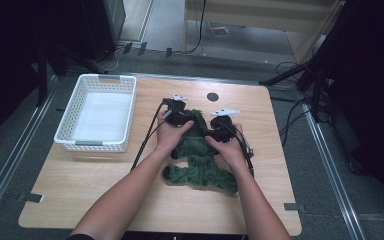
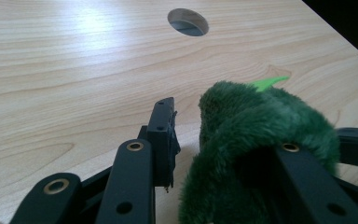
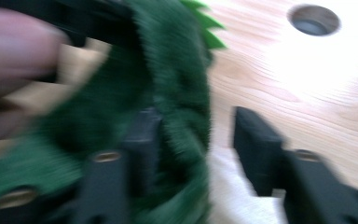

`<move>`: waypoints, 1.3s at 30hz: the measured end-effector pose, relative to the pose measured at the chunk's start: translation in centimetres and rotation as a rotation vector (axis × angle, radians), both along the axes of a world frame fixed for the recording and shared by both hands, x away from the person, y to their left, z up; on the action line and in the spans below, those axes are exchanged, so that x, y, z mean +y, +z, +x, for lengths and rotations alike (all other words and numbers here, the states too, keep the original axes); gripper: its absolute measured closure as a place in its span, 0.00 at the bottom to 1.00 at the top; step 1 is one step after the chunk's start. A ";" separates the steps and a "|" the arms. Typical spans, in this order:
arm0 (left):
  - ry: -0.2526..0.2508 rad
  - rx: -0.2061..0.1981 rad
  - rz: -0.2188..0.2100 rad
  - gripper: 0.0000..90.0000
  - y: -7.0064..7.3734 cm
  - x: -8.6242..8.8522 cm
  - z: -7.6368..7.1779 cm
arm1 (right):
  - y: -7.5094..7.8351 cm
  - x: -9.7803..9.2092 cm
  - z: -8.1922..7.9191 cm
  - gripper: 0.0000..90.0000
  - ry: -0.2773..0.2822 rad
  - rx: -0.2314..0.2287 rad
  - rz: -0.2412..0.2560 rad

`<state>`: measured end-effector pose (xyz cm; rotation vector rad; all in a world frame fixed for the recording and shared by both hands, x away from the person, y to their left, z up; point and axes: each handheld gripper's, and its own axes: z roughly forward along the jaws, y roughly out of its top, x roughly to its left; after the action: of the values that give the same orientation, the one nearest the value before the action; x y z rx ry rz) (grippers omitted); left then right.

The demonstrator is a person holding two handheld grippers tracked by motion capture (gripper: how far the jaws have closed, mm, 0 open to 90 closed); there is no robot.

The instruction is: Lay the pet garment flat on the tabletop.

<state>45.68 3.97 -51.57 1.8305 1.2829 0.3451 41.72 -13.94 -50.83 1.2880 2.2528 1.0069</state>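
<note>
Tabletop (image 1: 105, 175): green plush (image 2: 261, 140) over right tong

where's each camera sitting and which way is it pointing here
High view: above the person's side, facing forward and down on the table; both forearms, left gripper and right gripper on the green plush toy.
Left gripper view: on the left gripper, looking along its jaws, which are spread around the plush.
Right gripper view: on the right gripper, blurred, jaws spread at the plush.
Shared: both gripper views show the table's round hole.
</note>
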 end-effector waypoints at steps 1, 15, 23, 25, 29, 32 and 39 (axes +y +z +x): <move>0.000 -0.014 0.044 0.75 -0.1 0.1 0.0 | -0.4 -0.5 0.6 0.94 -0.052 -0.008 0.034; -0.068 0.049 -0.053 0.37 -0.5 2.4 -0.3 | -2.1 -3.9 3.0 0.92 -0.231 0.103 0.157; -0.073 0.037 -0.076 0.56 -0.5 3.0 -0.8 | -2.0 -4.9 3.1 0.54 -0.188 0.114 0.264; -0.067 0.020 -0.064 0.58 -0.5 2.9 -1.0 | -1.2 -4.9 2.6 0.52 -0.167 0.061 0.258; -0.081 0.043 -0.104 0.52 -0.1 3.3 -1.8 | 0.9 -5.6 1.1 0.48 -0.156 -0.020 0.263; -0.127 0.009 -0.096 0.49 0.4 3.6 -3.7 | 1.5 -6.3 -0.7 0.52 -0.092 -0.031 0.238; -0.189 -0.002 -0.094 0.45 0.3 3.7 -7.1 | 0.7 -6.9 -5.6 0.35 0.022 0.020 0.291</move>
<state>38.53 7.71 -51.31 1.8532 1.0954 0.1808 36.16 -20.82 -50.16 1.3937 2.1983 1.3755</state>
